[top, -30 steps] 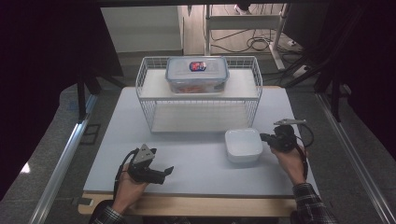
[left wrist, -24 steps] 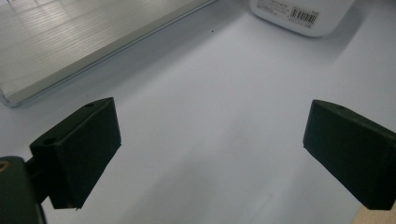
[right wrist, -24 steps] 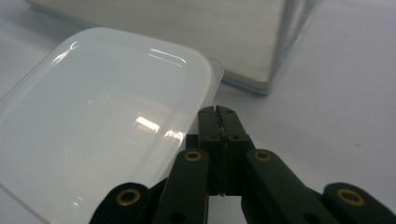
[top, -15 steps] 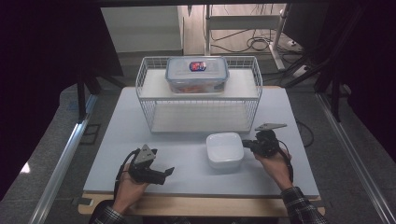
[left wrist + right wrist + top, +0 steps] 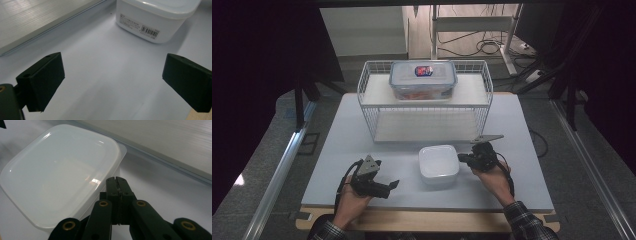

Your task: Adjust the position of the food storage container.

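Observation:
A white lidded container (image 5: 438, 162) (image 5: 60, 170) sits on the table near the front, between my two grippers. My right gripper (image 5: 460, 158) (image 5: 116, 179) is shut, jaws pressed together, and its tip rests against the container's right rim. My left gripper (image 5: 393, 186) (image 5: 112, 77) lies low on the table at the front left, open with nothing between its jaws. It points toward the container (image 5: 150, 17), which shows a barcode label on its side and stands a short gap away.
A white wire rack (image 5: 362, 95) stands at the back of the pale table (image 5: 337, 140). On its top shelf sits a clear lidded box (image 5: 423, 80) with reddish contents. The rack's base board (image 5: 37, 20) (image 5: 162, 140) lies close behind the container.
The right gripper has moved left with the white container ahead of it, sliding it toward the table's middle. The left gripper has stayed in place.

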Tool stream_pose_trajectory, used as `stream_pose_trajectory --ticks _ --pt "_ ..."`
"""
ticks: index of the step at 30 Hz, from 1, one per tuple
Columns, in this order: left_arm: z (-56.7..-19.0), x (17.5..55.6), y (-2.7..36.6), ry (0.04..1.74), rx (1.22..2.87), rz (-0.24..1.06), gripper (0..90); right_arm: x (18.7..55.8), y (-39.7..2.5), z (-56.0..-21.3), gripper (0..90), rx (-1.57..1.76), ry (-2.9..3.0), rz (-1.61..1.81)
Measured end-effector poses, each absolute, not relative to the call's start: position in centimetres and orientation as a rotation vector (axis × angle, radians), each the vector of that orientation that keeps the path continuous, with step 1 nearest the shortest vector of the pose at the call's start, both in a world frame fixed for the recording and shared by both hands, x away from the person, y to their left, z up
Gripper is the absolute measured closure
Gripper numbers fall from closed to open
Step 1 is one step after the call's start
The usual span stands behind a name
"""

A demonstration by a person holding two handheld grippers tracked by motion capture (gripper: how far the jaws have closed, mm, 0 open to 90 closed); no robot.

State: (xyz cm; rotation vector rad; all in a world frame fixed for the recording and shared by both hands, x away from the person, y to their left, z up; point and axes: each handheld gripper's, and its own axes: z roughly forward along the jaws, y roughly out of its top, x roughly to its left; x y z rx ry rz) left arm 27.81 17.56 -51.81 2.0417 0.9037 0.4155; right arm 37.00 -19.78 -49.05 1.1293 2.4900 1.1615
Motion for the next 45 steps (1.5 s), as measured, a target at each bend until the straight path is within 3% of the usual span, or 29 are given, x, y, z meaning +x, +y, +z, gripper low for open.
stream_pose_trajectory --ticks 11,17,27,30,32,38,45 --pt "-51.8 27.8 17.5 0.908 2.049 0.403 4.1 36.7 -17.7 -49.6 88.6 1.045 2.526 1.120" --pt "-51.7 27.9 17.6 0.930 2.048 0.380 5.1 36.6 -18.7 -48.9 80.1 1.048 2.461 1.124" --pt "-51.5 27.8 17.8 0.941 2.044 0.385 5.4 35.2 -20.1 -47.7 53.3 1.026 2.406 1.199" --pt "-51.5 27.7 17.8 0.930 2.050 0.406 5.4 34.6 -20.4 -47.7 38.9 1.005 2.420 1.211" --pt "-51.6 27.7 17.8 0.920 2.057 0.421 5.3 34.5 -20.4 -47.7 36.3 1.007 2.420 1.217" --pt "-51.7 27.7 17.9 0.909 2.052 0.428 3.9 33.8 -20.5 -48.3 15.1 1.003 2.465 1.290" --pt "-51.8 27.7 17.9 0.911 2.041 0.425 3.5 33.2 -20.4 -48.9 8.6 0.971 2.501 1.264"
